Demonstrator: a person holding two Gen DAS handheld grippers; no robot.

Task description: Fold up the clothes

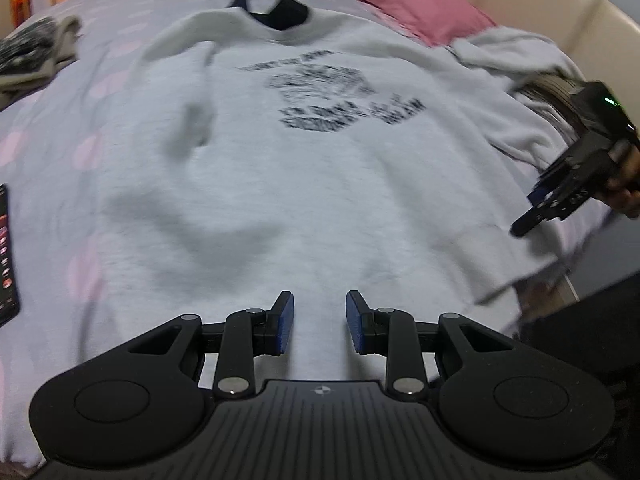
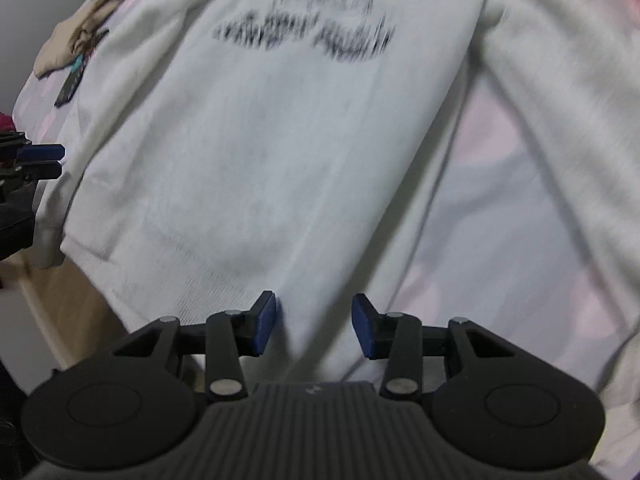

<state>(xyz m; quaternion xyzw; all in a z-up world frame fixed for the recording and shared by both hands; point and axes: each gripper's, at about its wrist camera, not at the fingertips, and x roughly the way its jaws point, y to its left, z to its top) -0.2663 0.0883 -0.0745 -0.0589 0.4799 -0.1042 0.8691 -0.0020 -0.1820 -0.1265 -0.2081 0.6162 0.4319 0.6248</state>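
Note:
A white sweatshirt [image 1: 304, 184] with a dark chest print [image 1: 336, 100] and a dark collar lies face up on the bed. It also fills the right wrist view [image 2: 256, 152]. My left gripper [image 1: 319, 322] is open and empty above the sweatshirt's hem. My right gripper [image 2: 314, 326] is open and empty over the hem's right side, with one sleeve [image 2: 560, 128] stretched out to its right. The right gripper also shows at the right edge of the left wrist view [image 1: 532, 220]. The left gripper shows at the left edge of the right wrist view [image 2: 48, 160].
The bed has a pale sheet with pink dots [image 1: 52, 148]. A pink pillow [image 1: 408, 4] and a cream headboard [image 1: 532, 4] lie at the back right. Beige and dark clothes [image 1: 36, 56] sit at the back left. A phone [image 1: 6, 256] lies at the left edge.

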